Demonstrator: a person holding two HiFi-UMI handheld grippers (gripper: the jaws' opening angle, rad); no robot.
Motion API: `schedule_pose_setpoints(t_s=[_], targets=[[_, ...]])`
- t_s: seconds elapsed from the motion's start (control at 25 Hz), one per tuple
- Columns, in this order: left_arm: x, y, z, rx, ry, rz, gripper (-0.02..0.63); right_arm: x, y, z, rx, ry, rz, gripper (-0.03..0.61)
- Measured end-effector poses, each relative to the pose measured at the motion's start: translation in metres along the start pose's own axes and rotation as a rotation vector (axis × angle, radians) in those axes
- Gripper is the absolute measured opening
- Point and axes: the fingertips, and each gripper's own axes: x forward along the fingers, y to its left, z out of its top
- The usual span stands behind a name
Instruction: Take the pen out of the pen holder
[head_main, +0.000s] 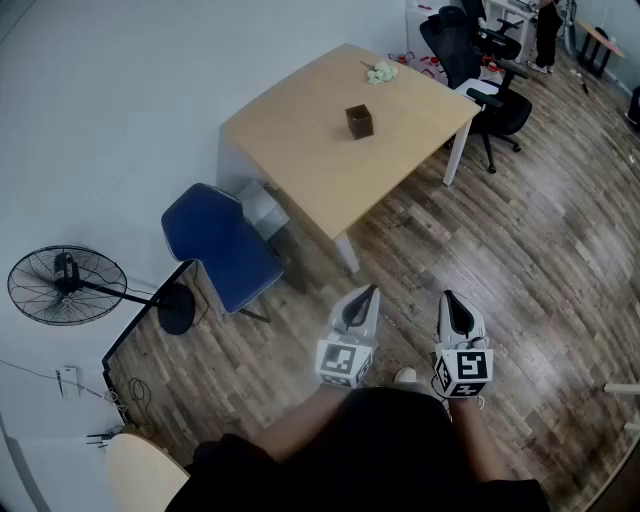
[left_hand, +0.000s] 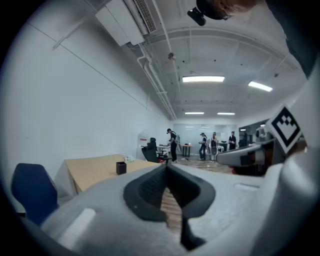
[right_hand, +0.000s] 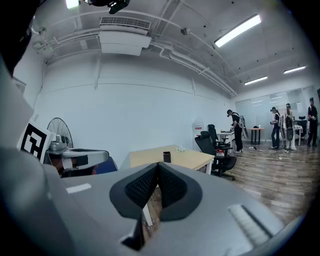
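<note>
A small dark pen holder (head_main: 359, 121) stands near the middle of a light wooden table (head_main: 300, 140) far ahead of me. I cannot make out a pen in it at this distance. It also shows small in the left gripper view as pen holder (left_hand: 121, 168) and in the right gripper view as pen holder (right_hand: 166, 157). My left gripper (head_main: 368, 291) and right gripper (head_main: 446, 297) are held side by side close to the body, over the wooden floor, well short of the table. Both are shut with nothing between the jaws, as left gripper (left_hand: 166, 166) and right gripper (right_hand: 158, 164) show.
A blue chair (head_main: 222, 245) stands at the table's near left corner, with a floor fan (head_main: 65, 285) further left. A pale crumpled thing (head_main: 381, 72) lies on the table's far side. Black office chairs (head_main: 470, 50) stand behind the table. Several people (left_hand: 172, 144) stand far off.
</note>
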Motion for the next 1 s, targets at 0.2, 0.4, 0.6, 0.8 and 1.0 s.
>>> schedule_pose_setpoints(t_s=[0.2, 0.4, 0.6, 0.8, 1.0], targets=[[0.020, -0.039, 0.005, 0.002, -0.016, -0.007, 0.003, -0.019, -0.039, -0.013, 0.045, -0.010, 0.009, 0.003], [0.030, -0.081, -0.008, 0.014, -0.025, -0.001, 0.003, -0.041, -0.075, -0.031, 0.022, -0.006, 0.002, 0.003], [0.045, -0.085, 0.000, 0.037, -0.028, -0.012, 0.003, -0.034, -0.093, -0.025, 0.046, -0.024, -0.006, 0.003], [0.082, -0.077, -0.001, 0.037, -0.021, -0.024, 0.003, -0.008, -0.104, -0.011, 0.032, -0.020, 0.033, 0.003], [0.128, -0.055, -0.010, 0.018, -0.001, -0.052, 0.003, 0.042, -0.122, -0.013, 0.018, 0.015, 0.015, 0.003]])
